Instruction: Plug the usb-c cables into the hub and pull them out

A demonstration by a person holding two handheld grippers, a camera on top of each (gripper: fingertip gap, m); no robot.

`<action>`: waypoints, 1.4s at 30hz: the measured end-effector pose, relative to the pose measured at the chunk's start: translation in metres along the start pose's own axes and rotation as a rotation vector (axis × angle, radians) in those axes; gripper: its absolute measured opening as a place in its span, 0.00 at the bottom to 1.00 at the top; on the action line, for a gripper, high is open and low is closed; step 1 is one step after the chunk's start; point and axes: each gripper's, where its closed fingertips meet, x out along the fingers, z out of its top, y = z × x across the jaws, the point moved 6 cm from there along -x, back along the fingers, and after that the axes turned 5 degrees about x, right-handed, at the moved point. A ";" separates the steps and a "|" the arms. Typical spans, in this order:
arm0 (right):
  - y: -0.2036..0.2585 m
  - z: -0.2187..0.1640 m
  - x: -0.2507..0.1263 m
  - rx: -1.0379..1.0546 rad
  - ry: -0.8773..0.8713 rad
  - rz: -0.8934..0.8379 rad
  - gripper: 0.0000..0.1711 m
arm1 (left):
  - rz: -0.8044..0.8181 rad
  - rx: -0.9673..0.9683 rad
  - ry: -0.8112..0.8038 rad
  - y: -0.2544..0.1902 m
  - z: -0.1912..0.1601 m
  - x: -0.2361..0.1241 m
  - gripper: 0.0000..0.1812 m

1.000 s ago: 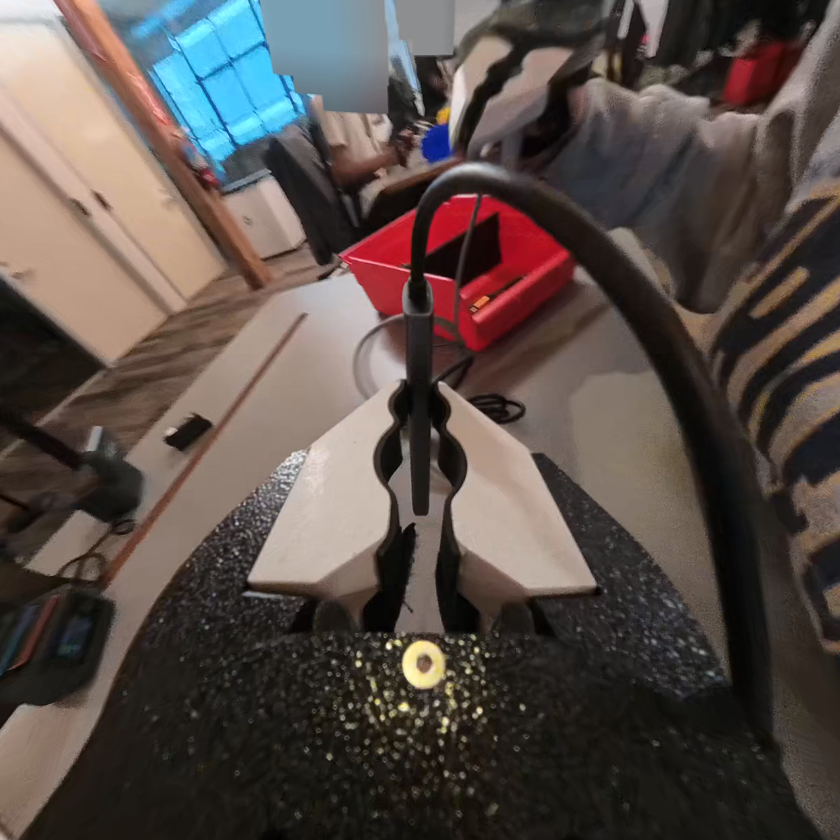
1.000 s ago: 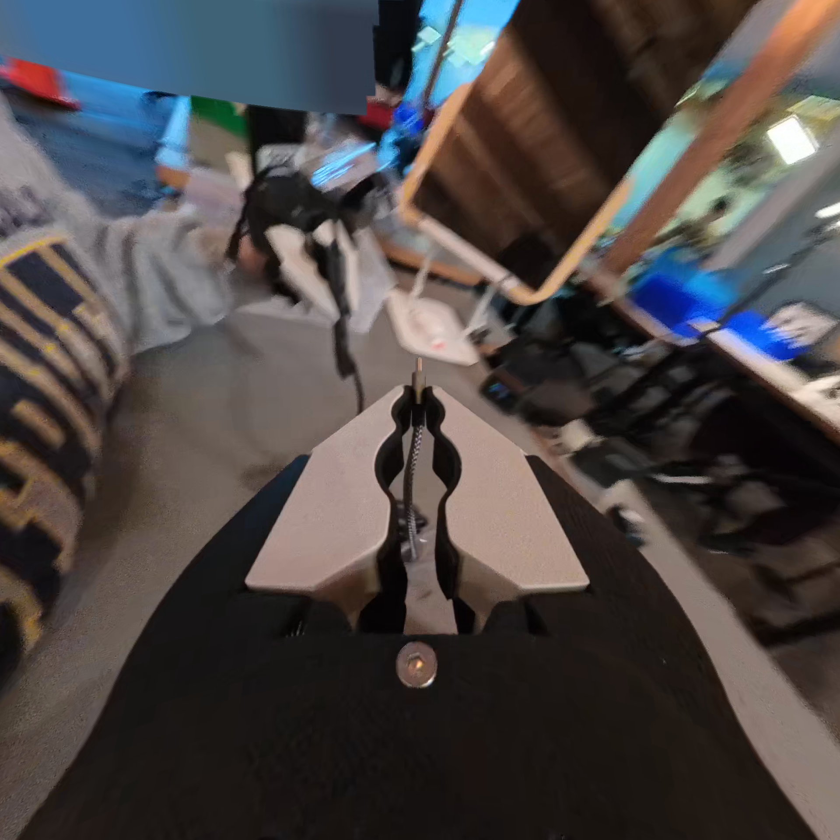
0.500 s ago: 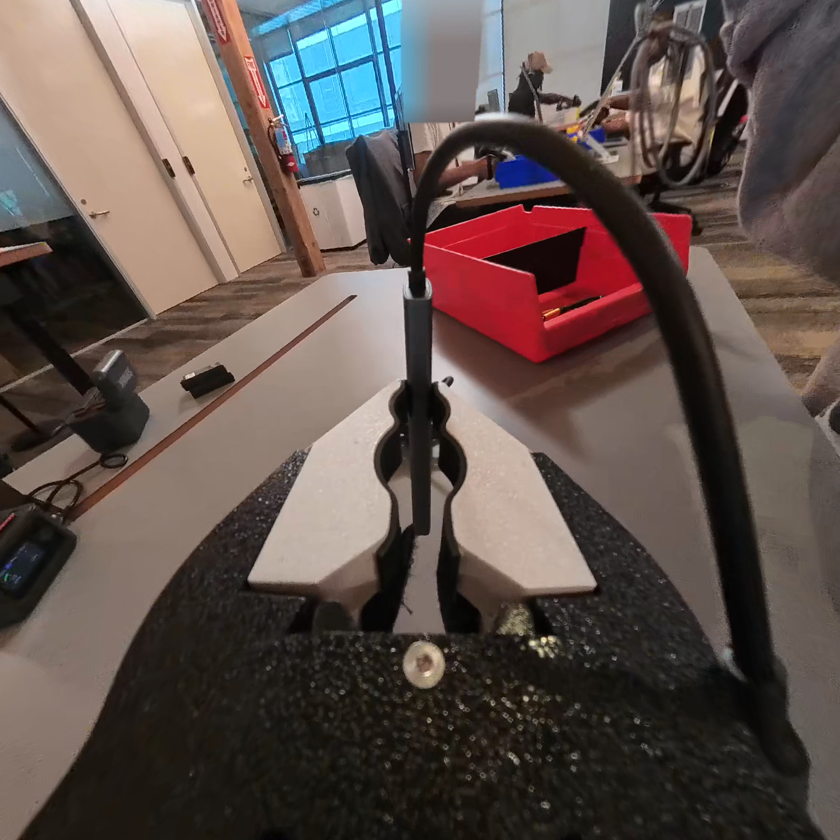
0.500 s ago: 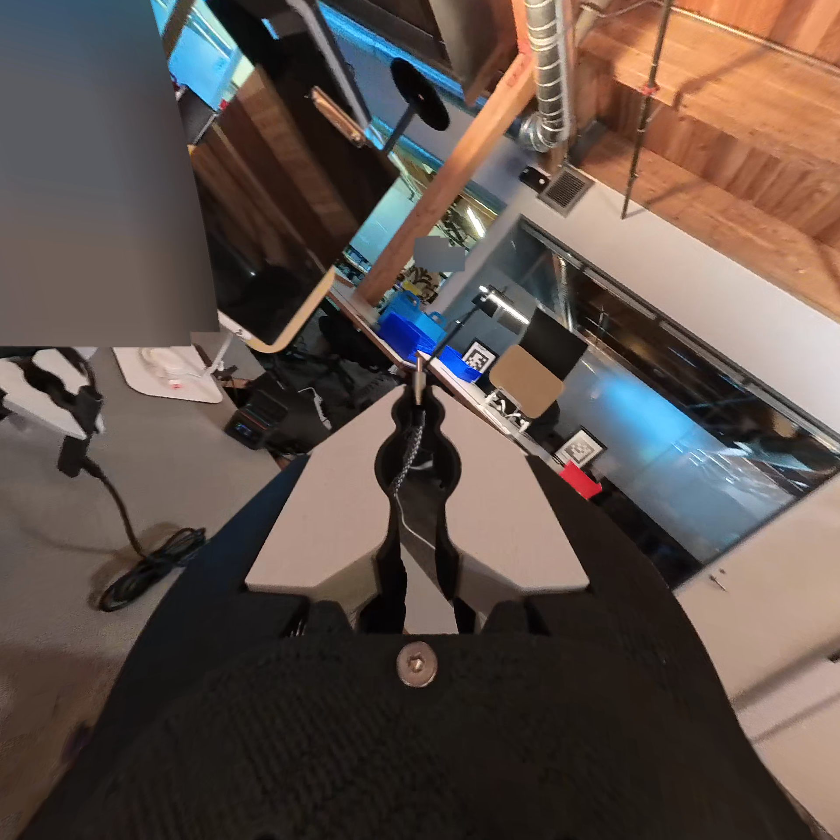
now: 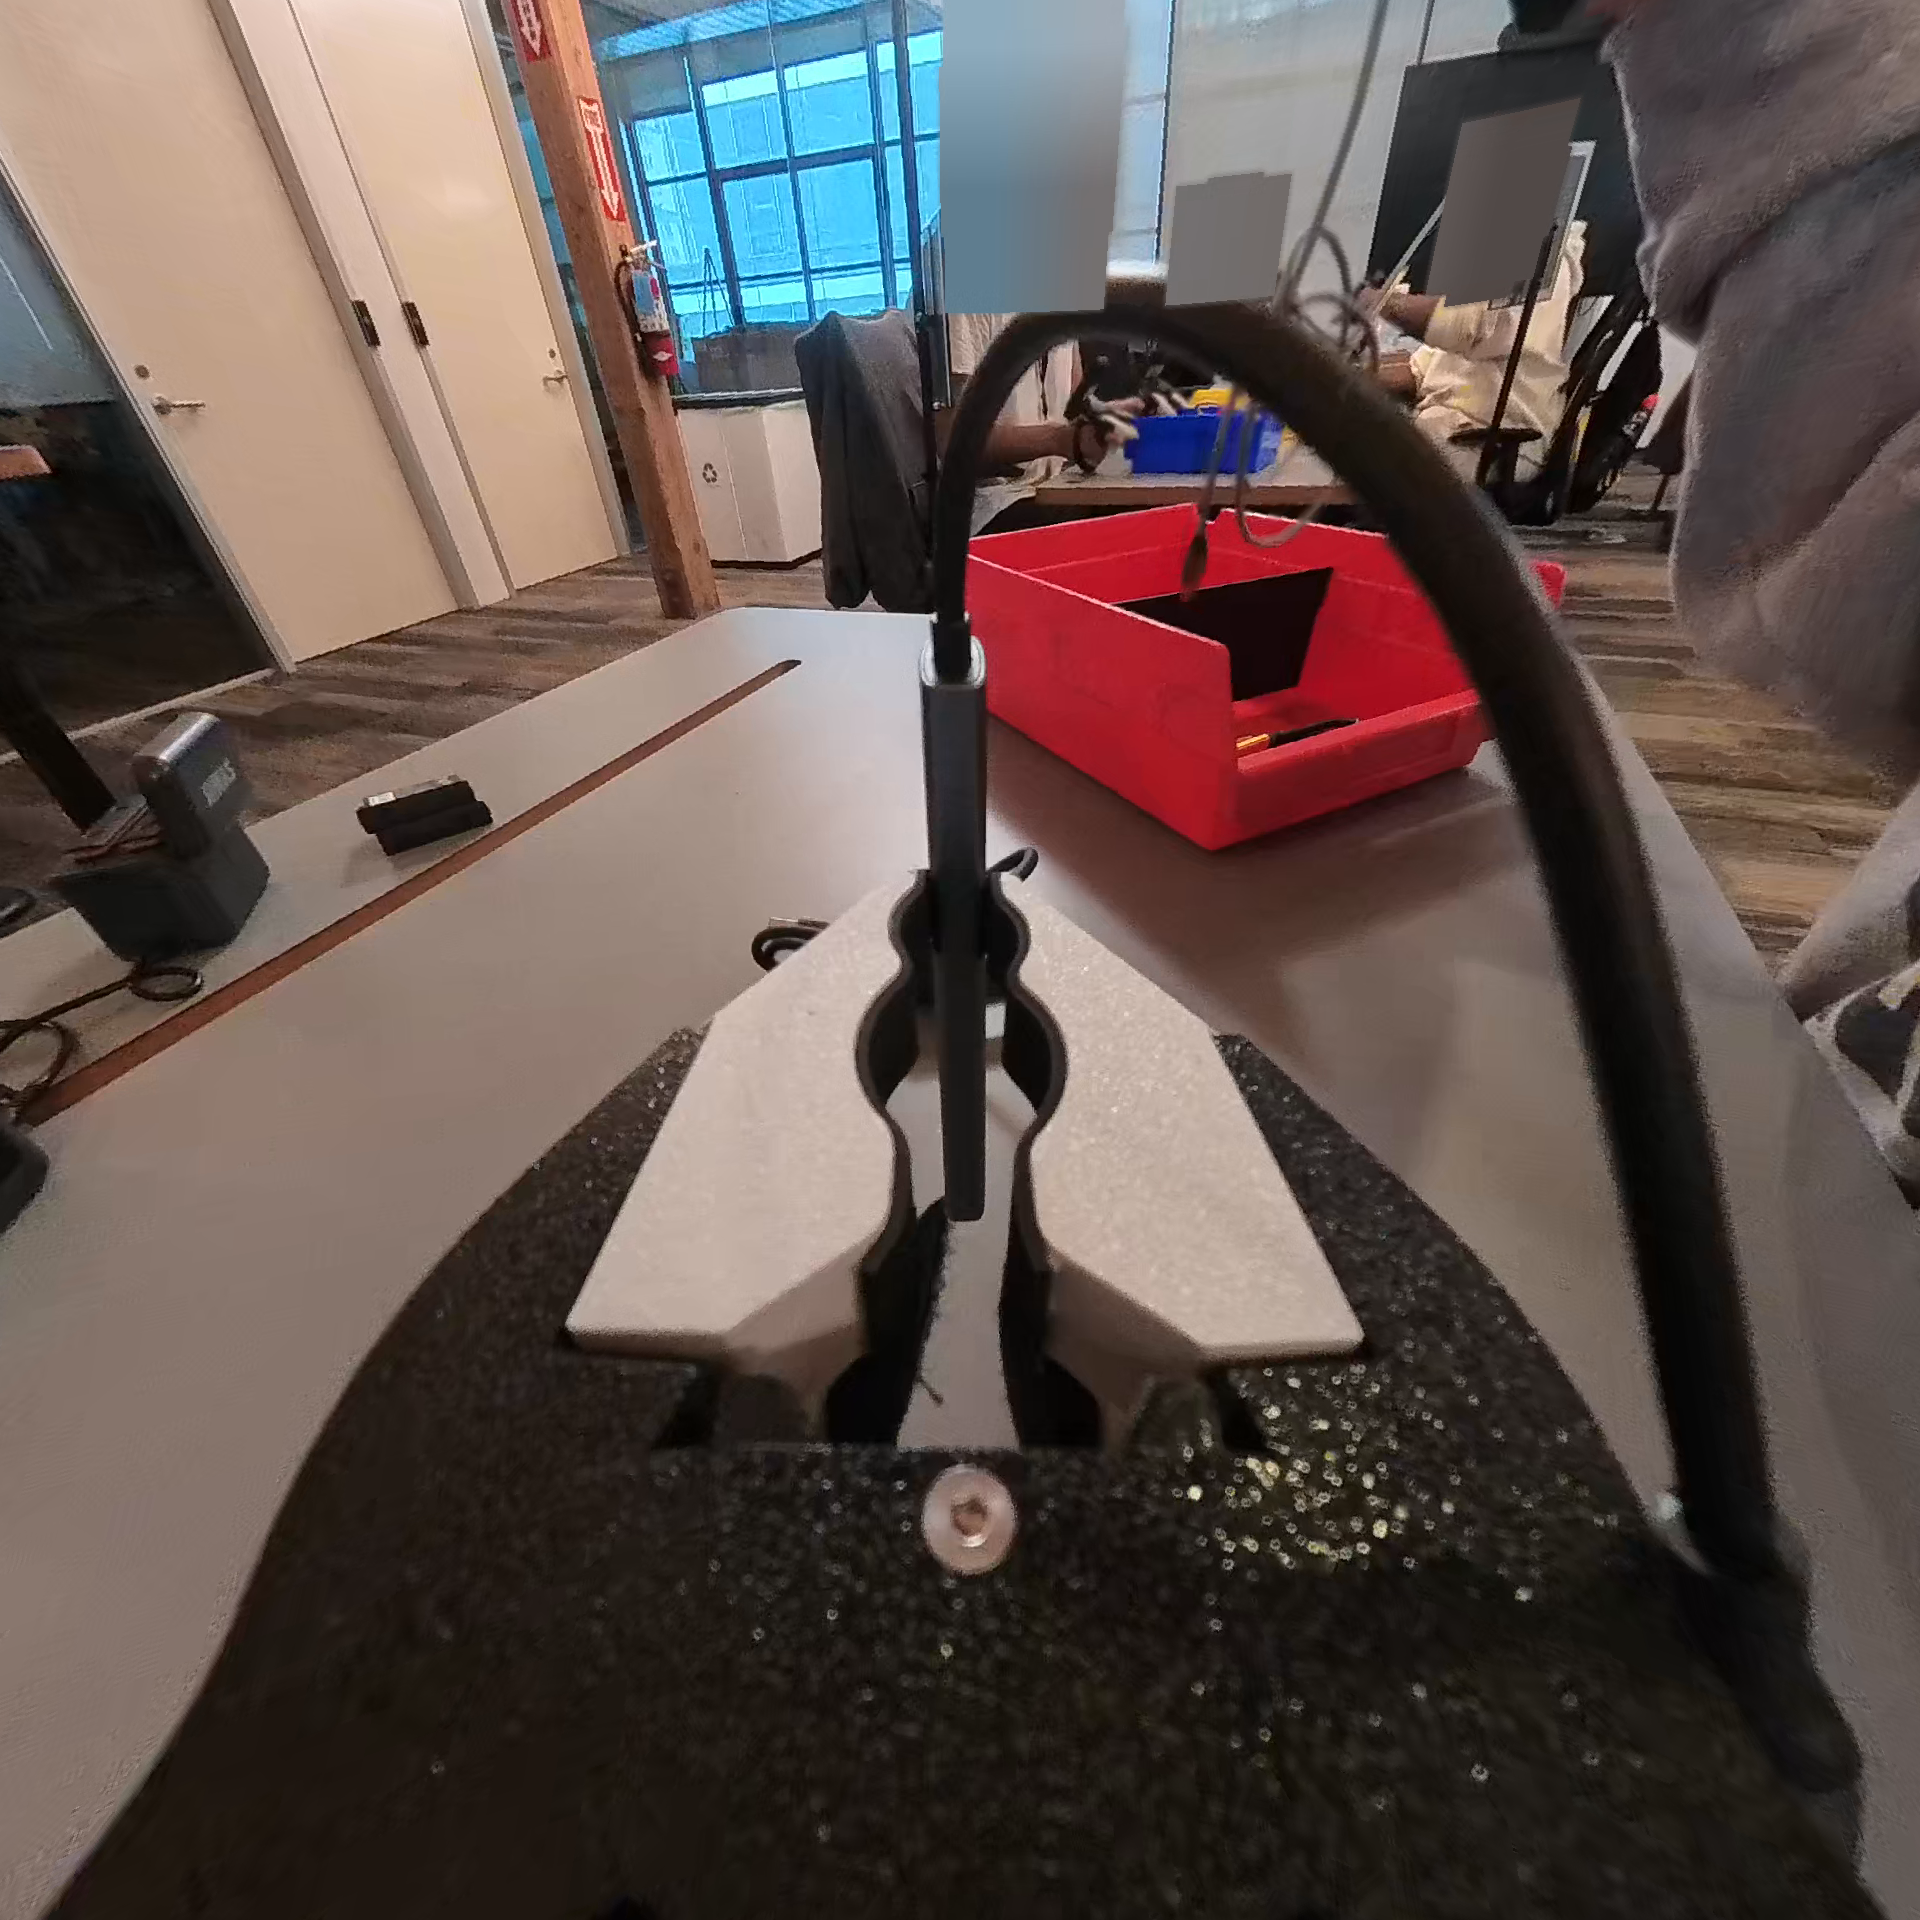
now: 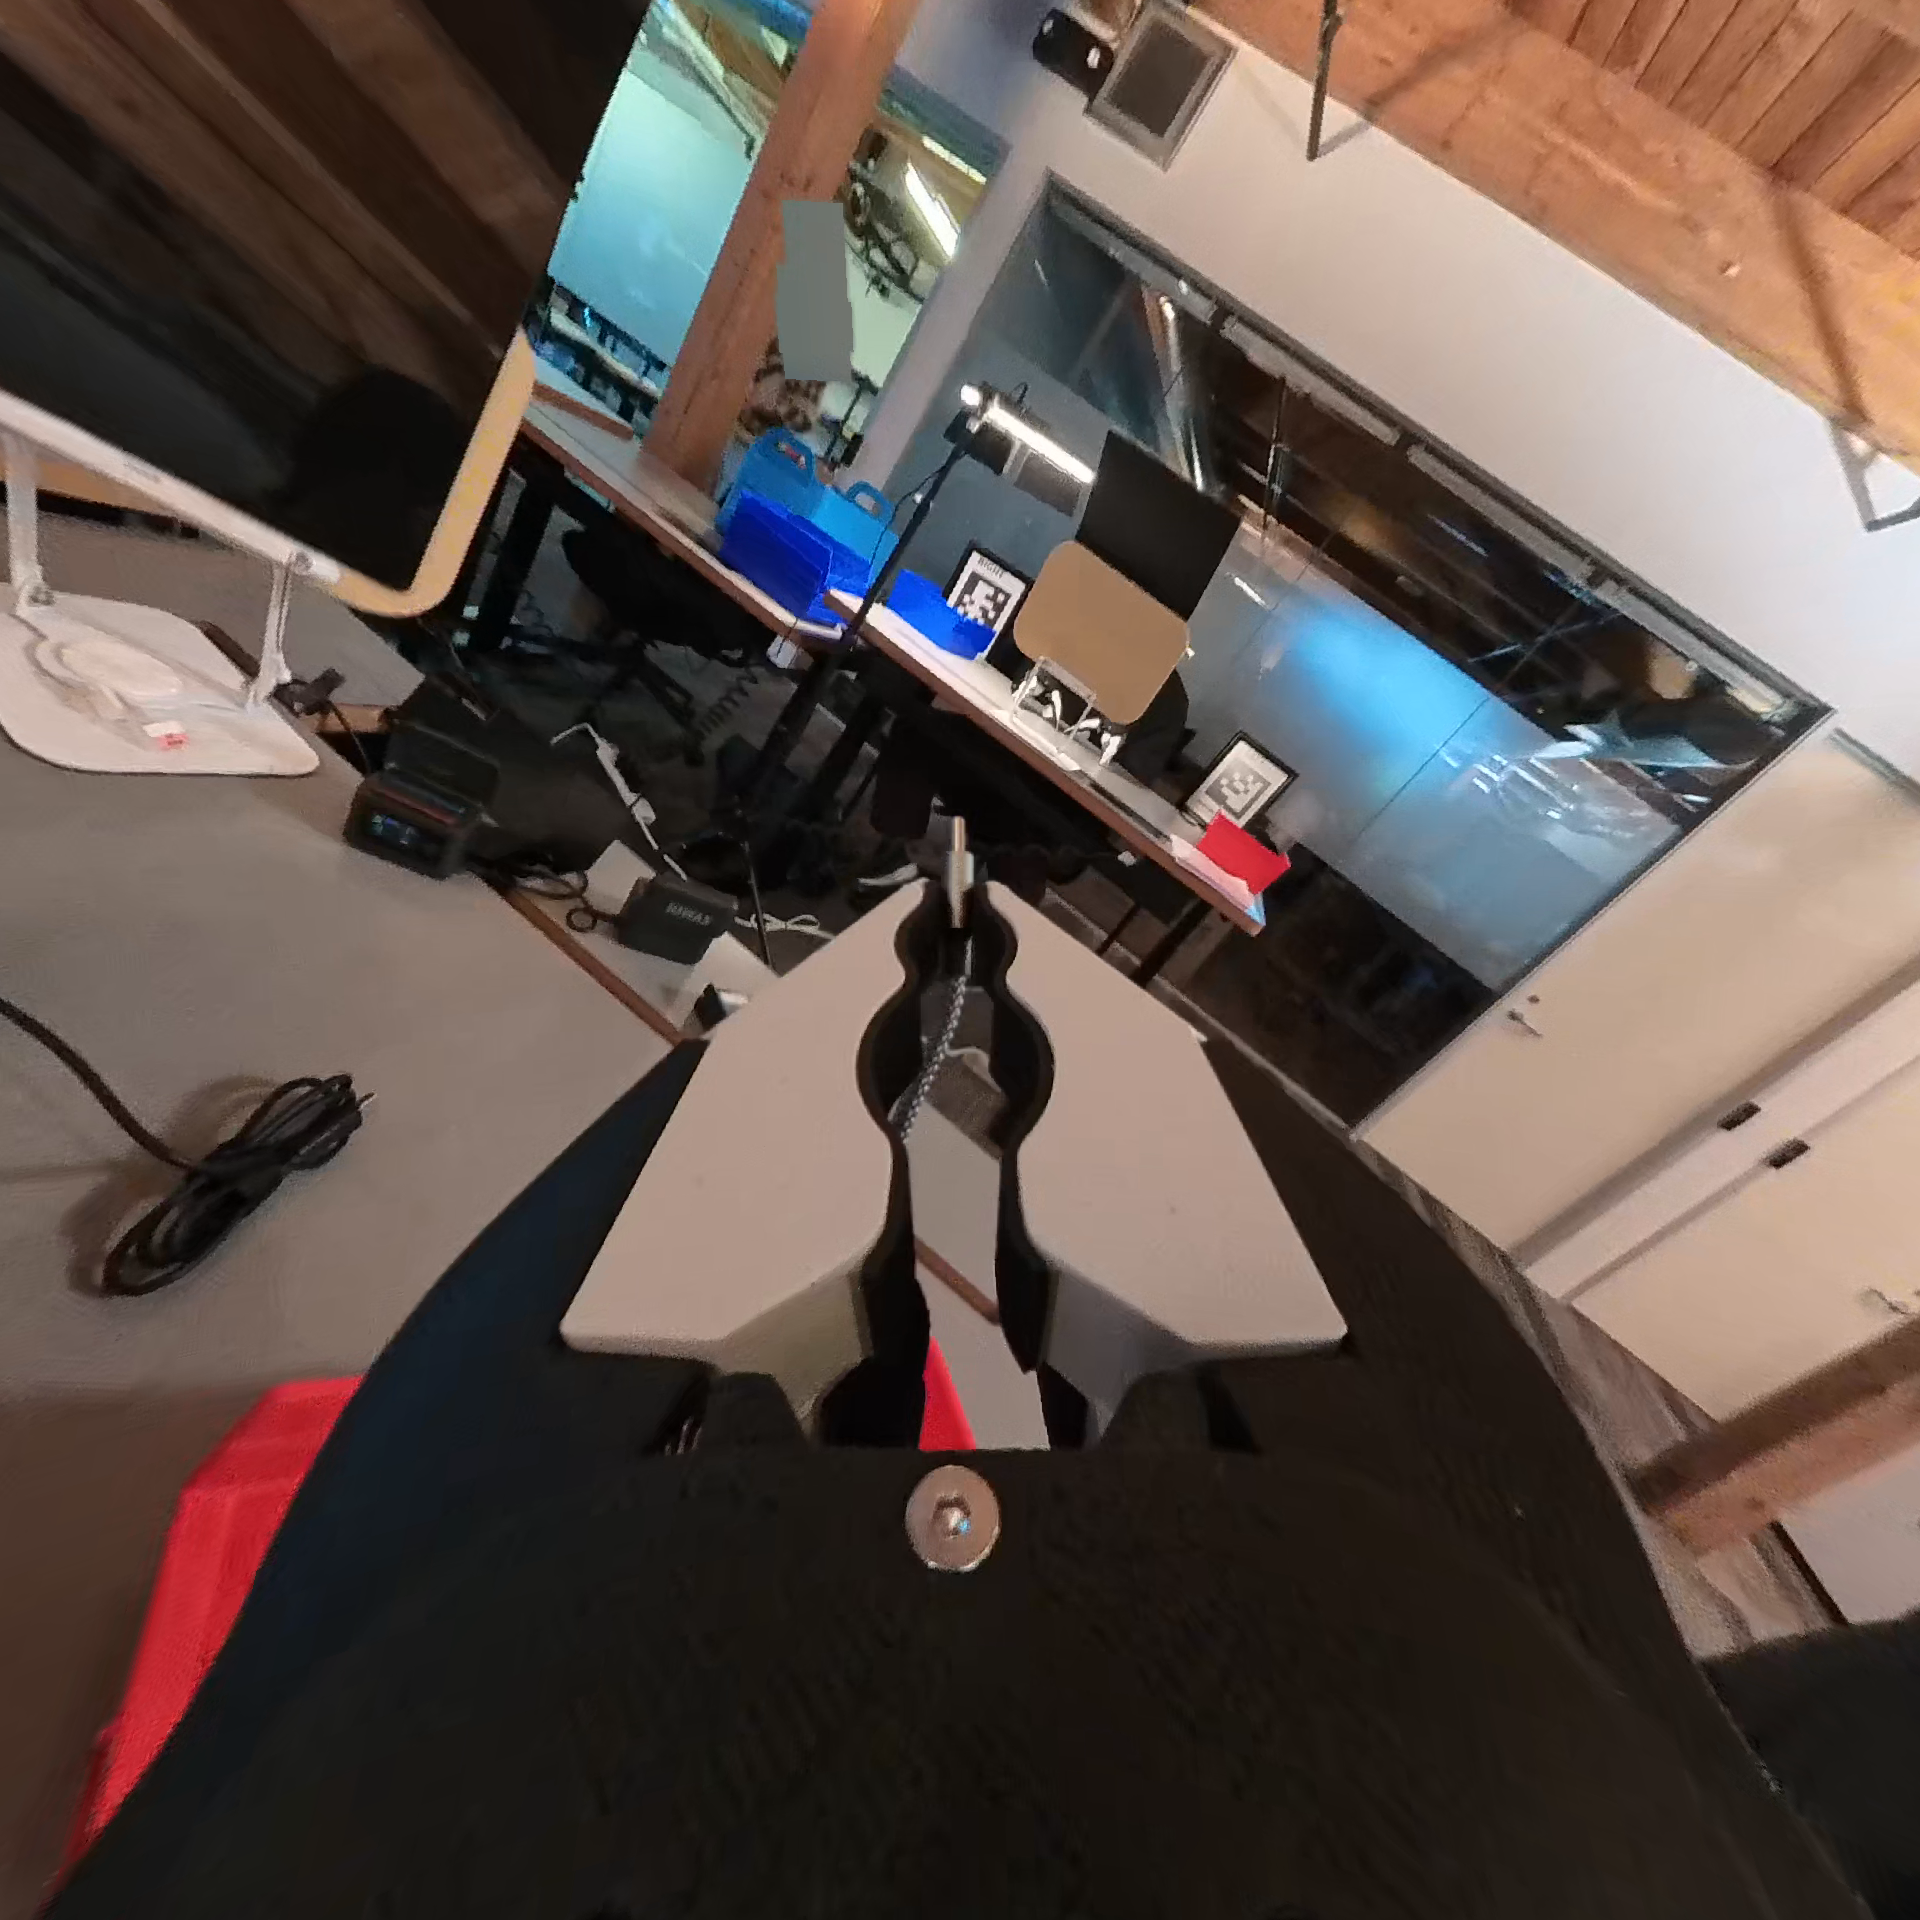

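Between the pale fingers of the left claw point(image 5: 961, 935), clamped narrow on a slim dark grey metal hub point(image 5: 954, 831), held on edge. Long axis straight ahead along the fingers, far end carrying a thick black rubber cable point(image 5: 1455, 540) that arcs up, over to the right and back toward the claw body. Looks rigid and light, smooth on its flat faces, so best gripped across those faces near mid-length, clear of the ports; cable stiff enough to tug the hub sideways. Ports not visible from here.

Held aloft at the tips of the right claw point(image 6: 956, 914), pinched nearly closed on a small silver usb-c plug point(image 6: 956, 854) with a grey braided cord point(image 6: 935, 1039) trailing back between the fingers. Plug tip pointing forward and out past the fingertips, away from the grey counter point(image 6: 260, 987). Tiny, hard, probably easy to bend if pushed in crooked; cord limp, so hold belongs on the plug shell.

Farther off, past the hub: a red plastic bin point(image 5: 1195, 717) on the counter.
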 end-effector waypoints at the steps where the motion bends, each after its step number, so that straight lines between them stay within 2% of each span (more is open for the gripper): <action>1: 0.004 -0.007 0.001 -0.002 0.025 0.004 0.02 | -0.001 -0.007 -0.001 0.000 0.000 0.000 0.04; 8: 0.044 -0.094 0.007 -0.158 0.378 -0.042 0.02 | -0.005 -0.039 -0.007 0.001 -0.004 0.000 0.04; 11: 0.077 -0.133 0.005 -0.211 0.600 0.077 0.03 | -0.021 -0.093 -0.015 0.004 -0.007 0.001 0.04; 13: 0.097 -0.157 0.000 -0.198 0.795 0.200 0.10 | -0.032 -0.119 -0.022 0.005 -0.009 0.001 0.04; 15: 0.101 -0.163 -0.001 -0.316 0.863 0.167 0.23 | -0.039 -0.124 -0.023 0.005 -0.010 0.001 0.04; 16: 0.103 -0.155 0.004 -0.353 0.826 0.138 0.25 | -0.043 -0.119 -0.021 0.005 -0.011 0.001 0.04; 18: 0.127 -0.129 0.020 -0.275 0.654 0.187 0.26 | -0.060 -0.096 -0.017 0.003 -0.011 0.001 0.04; 20: 0.176 -0.102 0.040 -0.129 0.424 0.403 0.27 | -0.078 -0.056 -0.006 0.000 -0.012 0.001 0.04; 22: 0.233 -0.092 0.057 -0.046 0.296 0.648 0.27 | -0.108 -0.008 0.009 -0.005 -0.012 0.002 0.04; 25: 0.300 -0.111 0.087 -0.116 0.289 0.813 0.25 | -0.155 0.037 0.017 -0.012 -0.015 0.004 0.04; 28: 0.338 -0.133 0.113 -0.104 0.325 0.918 0.20 | -0.219 0.061 0.017 -0.019 -0.017 0.004 0.04; 34: 0.359 -0.147 0.124 -0.101 0.358 1.026 0.05 | -0.263 0.053 0.018 -0.021 -0.019 0.003 0.04; 37: 0.357 -0.149 0.123 -0.113 0.364 1.041 0.04 | -0.267 0.026 0.045 -0.021 -0.022 0.004 0.04; 38: 0.356 -0.148 0.122 -0.113 0.355 1.038 0.04 | -0.281 0.017 0.089 -0.022 -0.025 0.005 0.09; 39: 0.356 -0.147 0.121 -0.113 0.343 1.033 0.03 | -0.282 0.012 0.150 -0.022 -0.032 0.007 0.19; 40: 0.355 -0.146 0.120 -0.114 0.336 1.028 0.03 | -0.296 0.013 0.199 -0.023 -0.038 0.009 0.22; 41: 0.354 -0.144 0.120 -0.120 0.333 1.024 0.03 | -0.311 0.019 0.225 -0.026 -0.041 0.012 0.18; 42: 0.354 -0.145 0.119 -0.136 0.340 1.027 0.03 | -0.297 0.046 0.240 -0.027 -0.042 0.013 0.08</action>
